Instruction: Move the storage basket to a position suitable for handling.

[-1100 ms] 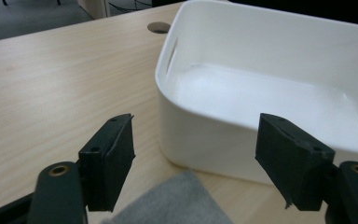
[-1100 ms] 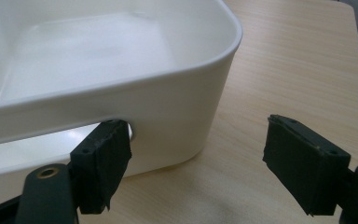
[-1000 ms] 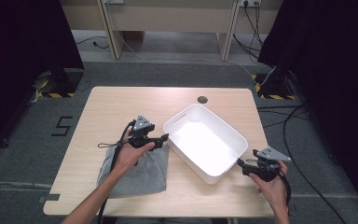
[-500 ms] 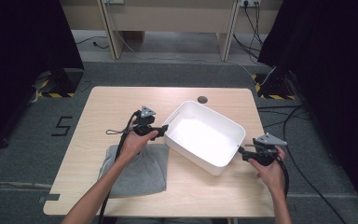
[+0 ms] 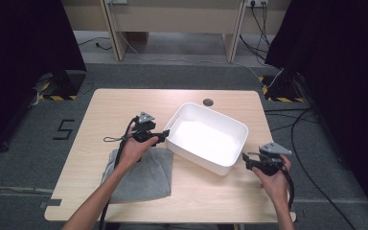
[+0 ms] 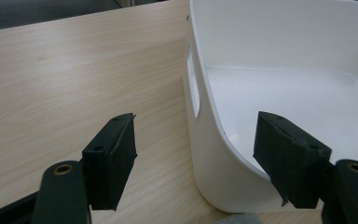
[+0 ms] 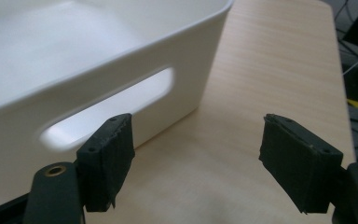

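Observation:
A white plastic bin lies empty and at an angle in the middle of the wooden table. My left gripper is open at the bin's left end. In the left gripper view the jaws straddle the end wall of the bin with its handle slot. My right gripper is open at the bin's right front corner. In the right gripper view the left jaw is in front of the bin wall, below the handle slot. A folded grey cloth lies under my left forearm.
A round cable hole sits near the table's far edge. Bare wood extends to the right of the bin. Cables trail on the floor right of the table. Desk legs stand beyond it.
My left gripper rose off the grey cloth and moved to the bin's left end. The right gripper moved forward toward the bin's right corner. The bin turned slightly.

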`<action>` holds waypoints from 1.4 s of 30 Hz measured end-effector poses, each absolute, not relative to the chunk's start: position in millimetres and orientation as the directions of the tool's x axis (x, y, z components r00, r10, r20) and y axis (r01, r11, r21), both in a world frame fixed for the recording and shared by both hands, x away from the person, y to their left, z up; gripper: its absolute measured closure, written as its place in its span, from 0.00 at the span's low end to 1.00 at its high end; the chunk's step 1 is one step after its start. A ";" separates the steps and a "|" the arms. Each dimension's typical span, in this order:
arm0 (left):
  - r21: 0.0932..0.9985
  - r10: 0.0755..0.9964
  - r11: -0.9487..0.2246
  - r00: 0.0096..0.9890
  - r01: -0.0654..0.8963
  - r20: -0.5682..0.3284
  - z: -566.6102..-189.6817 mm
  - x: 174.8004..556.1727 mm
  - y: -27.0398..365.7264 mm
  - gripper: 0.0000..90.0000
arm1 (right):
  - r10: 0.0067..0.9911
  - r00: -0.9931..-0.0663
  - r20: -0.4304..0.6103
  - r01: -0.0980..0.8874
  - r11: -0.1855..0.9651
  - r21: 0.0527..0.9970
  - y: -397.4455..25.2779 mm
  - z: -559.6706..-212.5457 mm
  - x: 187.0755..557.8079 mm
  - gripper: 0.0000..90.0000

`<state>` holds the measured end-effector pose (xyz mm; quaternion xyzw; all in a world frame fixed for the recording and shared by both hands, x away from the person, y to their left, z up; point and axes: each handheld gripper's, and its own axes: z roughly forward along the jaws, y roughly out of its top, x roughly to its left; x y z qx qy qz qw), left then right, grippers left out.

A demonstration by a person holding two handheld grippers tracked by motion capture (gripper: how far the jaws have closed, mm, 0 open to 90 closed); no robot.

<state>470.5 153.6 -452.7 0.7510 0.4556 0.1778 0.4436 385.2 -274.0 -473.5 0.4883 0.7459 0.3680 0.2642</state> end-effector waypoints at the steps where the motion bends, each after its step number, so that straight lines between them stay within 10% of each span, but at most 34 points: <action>1: 0.829 0.843 -0.186 0.519 0.527 -0.141 -453.0 470.3 153.7 0.32 | 0.916 -0.399 -0.032 0.527 0.257 0.810 -272.2 -473.7 376.0 0.29; 11: 0.827 0.845 -0.181 0.515 0.532 -0.146 -454.3 470.9 153.3 0.32 | 0.834 -0.552 -0.016 0.442 0.309 0.842 -232.3 -473.9 328.7 0.28; 42: 0.829 0.842 -0.184 0.520 0.528 -0.144 -457.3 462.4 166.0 0.36 | 0.846 -0.527 -0.079 0.406 0.332 0.851 -205.9 -461.2 394.7 0.33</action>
